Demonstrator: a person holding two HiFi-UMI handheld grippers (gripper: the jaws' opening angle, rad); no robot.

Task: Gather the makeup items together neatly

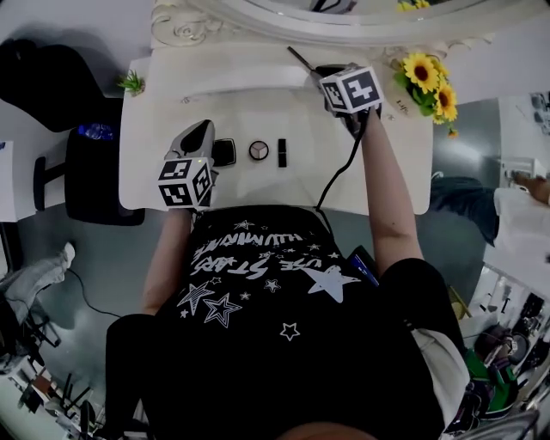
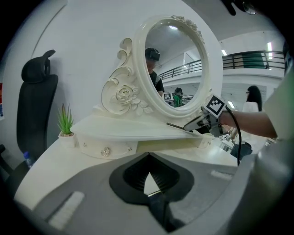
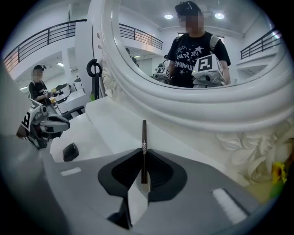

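A thin dark makeup pencil [image 3: 144,147] sticks out forward from my right gripper [image 3: 143,157], which is shut on it above the raised shelf beneath the mirror. From the head view the pencil [image 1: 300,58] points to the back left from that gripper [image 1: 322,73]. On the white vanity top [image 1: 395,163] lie a black compact [image 1: 224,152], a round compact [image 1: 259,150] and a dark lipstick [image 1: 282,152] in a row. My left gripper [image 1: 201,137] rests just left of the black compact, jaws together and empty [image 2: 148,158].
An ornate white mirror [image 1: 344,17] stands at the back, with sunflowers [image 1: 427,82] at its right and a small green plant [image 1: 132,83] at the table's left corner. A black cable [image 1: 339,172] runs over the table's front edge. A black chair [image 1: 51,77] stands left.
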